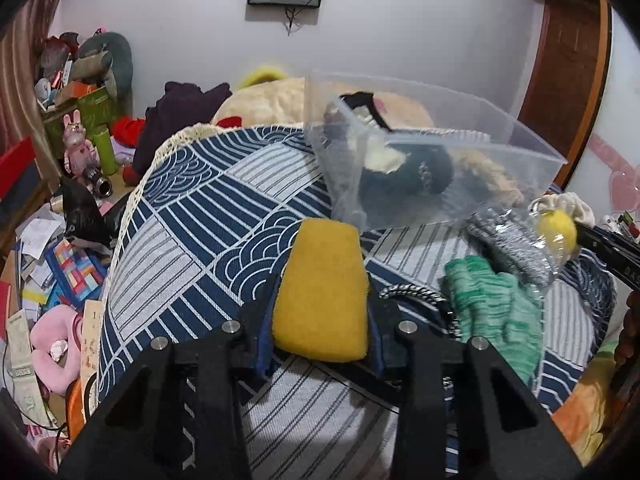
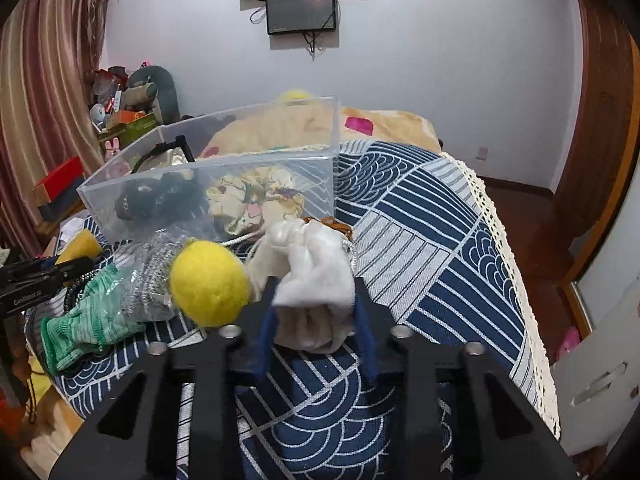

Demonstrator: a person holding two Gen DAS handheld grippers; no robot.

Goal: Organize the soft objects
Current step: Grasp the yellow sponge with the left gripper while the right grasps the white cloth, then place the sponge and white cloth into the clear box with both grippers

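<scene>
My left gripper (image 1: 320, 320) is shut on a yellow sponge (image 1: 322, 292), held over the blue patterned cloth (image 1: 192, 248). My right gripper (image 2: 314, 320) is shut on a white cloth pouch (image 2: 312, 276), with a yellow felt ball (image 2: 208, 282) touching its left side. A clear plastic bin (image 1: 440, 128) stands ahead of both grippers; it also shows in the right wrist view (image 2: 224, 176). It holds a dark plush item (image 2: 152, 198) and a floral fabric piece (image 2: 256, 196). A green knit cloth (image 1: 496, 304) and a grey item in clear wrap (image 1: 508, 240) lie on the cloth between the grippers.
A cream blanket (image 2: 384, 124) lies behind the bin. The floor at left is cluttered with papers, toys and boxes (image 1: 52, 264). The cloth's lace edge (image 2: 508, 248) drops off at right toward a wooden floor. A wall screen (image 2: 300, 10) hangs at the back.
</scene>
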